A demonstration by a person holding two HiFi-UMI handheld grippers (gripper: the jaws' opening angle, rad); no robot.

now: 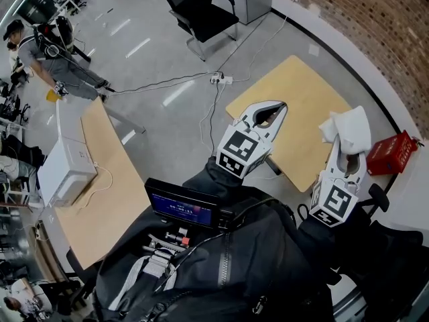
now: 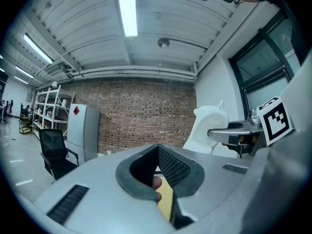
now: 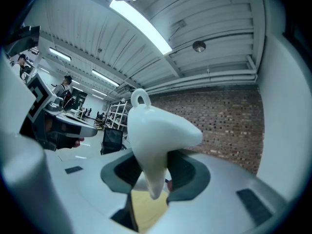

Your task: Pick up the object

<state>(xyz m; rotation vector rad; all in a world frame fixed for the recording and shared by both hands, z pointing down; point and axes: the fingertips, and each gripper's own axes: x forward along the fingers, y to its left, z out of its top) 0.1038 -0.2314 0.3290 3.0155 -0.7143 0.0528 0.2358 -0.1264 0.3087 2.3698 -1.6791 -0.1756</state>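
The object (image 1: 348,129) is white and smooth, with a small ring on top and a pointed lower end. My right gripper (image 1: 348,153) is shut on it and holds it up in the air above the floor, to the right of a wooden table. In the right gripper view the object (image 3: 156,130) sticks up from between the right gripper (image 3: 155,168) jaws. My left gripper (image 1: 276,109) is raised over the table's near corner with its tips together and nothing held. From the left gripper (image 2: 157,150) view the object (image 2: 207,128) shows at the right.
The pale wooden table (image 1: 295,92) stands ahead. A red box (image 1: 389,153) lies at the far right. A long desk (image 1: 107,200) with a white box (image 1: 64,159) runs along the left. A power strip (image 1: 221,79) with cables lies on the floor, a black chair (image 1: 201,12) behind it. A person (image 1: 53,59) stands far left.
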